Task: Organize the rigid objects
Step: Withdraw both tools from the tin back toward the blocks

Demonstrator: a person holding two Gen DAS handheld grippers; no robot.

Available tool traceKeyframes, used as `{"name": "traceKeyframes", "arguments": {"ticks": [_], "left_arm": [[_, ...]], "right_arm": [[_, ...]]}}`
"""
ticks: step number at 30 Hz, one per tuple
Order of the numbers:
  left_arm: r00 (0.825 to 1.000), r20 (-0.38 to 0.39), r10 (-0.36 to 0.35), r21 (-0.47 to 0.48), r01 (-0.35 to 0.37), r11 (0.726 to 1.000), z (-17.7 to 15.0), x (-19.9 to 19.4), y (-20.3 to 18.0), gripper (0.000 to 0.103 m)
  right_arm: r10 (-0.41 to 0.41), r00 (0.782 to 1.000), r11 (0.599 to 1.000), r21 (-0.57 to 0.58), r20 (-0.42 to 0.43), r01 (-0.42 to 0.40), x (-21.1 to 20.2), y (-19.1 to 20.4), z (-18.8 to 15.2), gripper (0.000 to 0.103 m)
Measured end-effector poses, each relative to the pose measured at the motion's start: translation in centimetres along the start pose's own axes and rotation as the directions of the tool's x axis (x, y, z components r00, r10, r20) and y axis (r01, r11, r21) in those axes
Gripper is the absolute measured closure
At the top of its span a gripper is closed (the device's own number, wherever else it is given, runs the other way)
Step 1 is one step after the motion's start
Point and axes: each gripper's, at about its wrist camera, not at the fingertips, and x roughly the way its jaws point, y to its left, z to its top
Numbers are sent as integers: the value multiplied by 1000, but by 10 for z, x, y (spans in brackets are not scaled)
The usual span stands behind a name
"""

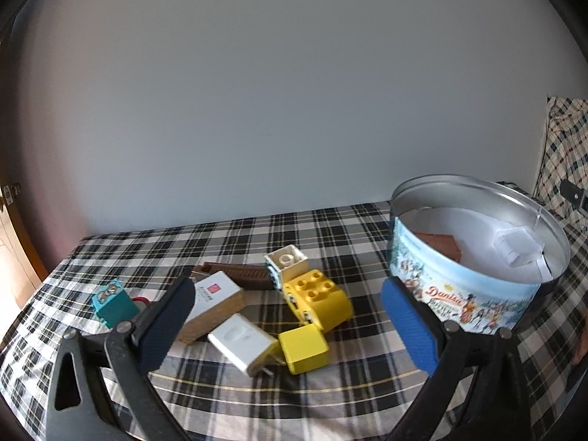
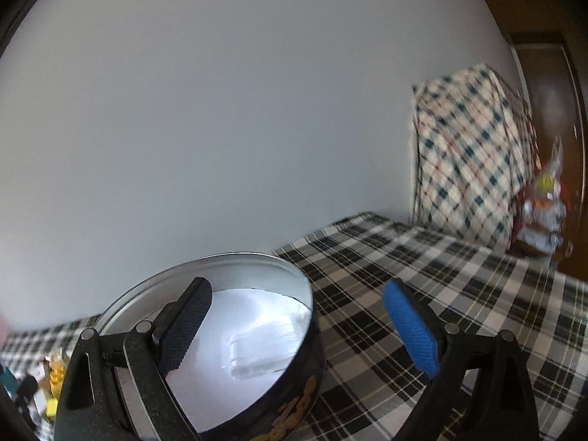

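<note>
In the left wrist view my left gripper (image 1: pixel 290 323) is open and empty, just above a pile of small objects on the plaid cloth: a yellow toy brick (image 1: pixel 318 299), a yellow cube (image 1: pixel 303 347), a white charger (image 1: pixel 242 341), a white and wood box (image 1: pixel 213 305), a cream brick (image 1: pixel 286 262), a brown ridged piece (image 1: pixel 239 273) and a teal block (image 1: pixel 114 303). A round cookie tin (image 1: pixel 474 294) stands to the right, holding a brown piece (image 1: pixel 439 244) and a white item (image 1: pixel 518 248). In the right wrist view my right gripper (image 2: pixel 297 325) is open and empty over the tin (image 2: pixel 294 404).
A plaid pillow (image 2: pixel 474 154) leans against the white wall at the right, with a small toy figure (image 2: pixel 544 205) beside it. The plaid cloth (image 2: pixel 422 279) stretches right of the tin. The bed's left edge (image 1: pixel 44 286) drops off near a wooden door.
</note>
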Motion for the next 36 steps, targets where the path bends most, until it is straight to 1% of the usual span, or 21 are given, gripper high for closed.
{"name": "traceKeyframes", "arguments": {"ticks": [5, 9, 16, 21, 24, 27, 29, 32, 33, 35, 36], "left_arm": [[1000, -9, 7, -6, -7, 1000, -3, 2, 24, 1], [1000, -18, 21, -24, -21, 999, -5, 6, 47, 1], [997, -28, 70, -55, -71, 996, -8, 11, 87, 1], [995, -66, 82, -124, -89, 988, -12, 19, 120, 1], [993, -66, 103, -125, -110, 986, -14, 20, 134, 1], [992, -69, 105, -125, -113, 986, -15, 22, 147, 1], [993, -77, 94, -134, -103, 986, -16, 24, 155, 1], [993, -100, 56, -135, -69, 988, -18, 28, 167, 1], [993, -106, 45, -134, -60, 989, -19, 29, 170, 1], [992, -120, 27, -144, -44, 989, -19, 33, 178, 1], [992, -128, 19, -151, -38, 988, -20, 36, 181, 1]], "right_arm": [[31, 999, 995, -98, 9, -30, -20, 25, -10, 7], [62, 998, 990, -126, 23, -59, -36, 40, -16, 7], [154, 988, 978, -142, -15, -154, -56, 77, -32, 7], [234, 970, 951, -192, -66, -243, -63, 116, -44, 7], [292, 950, 925, -221, -110, -309, -67, 141, -53, 7], [318, 933, 905, -239, -166, -351, -66, 161, -61, 7], [335, 914, 889, -243, -231, -387, -63, 179, -68, 7], [333, 881, 872, -246, -335, -423, -56, 203, -80, 8], [340, 867, 864, -244, -365, -441, -55, 210, -83, 11], [340, 842, 847, -254, -419, -468, -51, 225, -91, 15], [330, 837, 843, -263, -437, -470, -49, 230, -94, 15]]}}
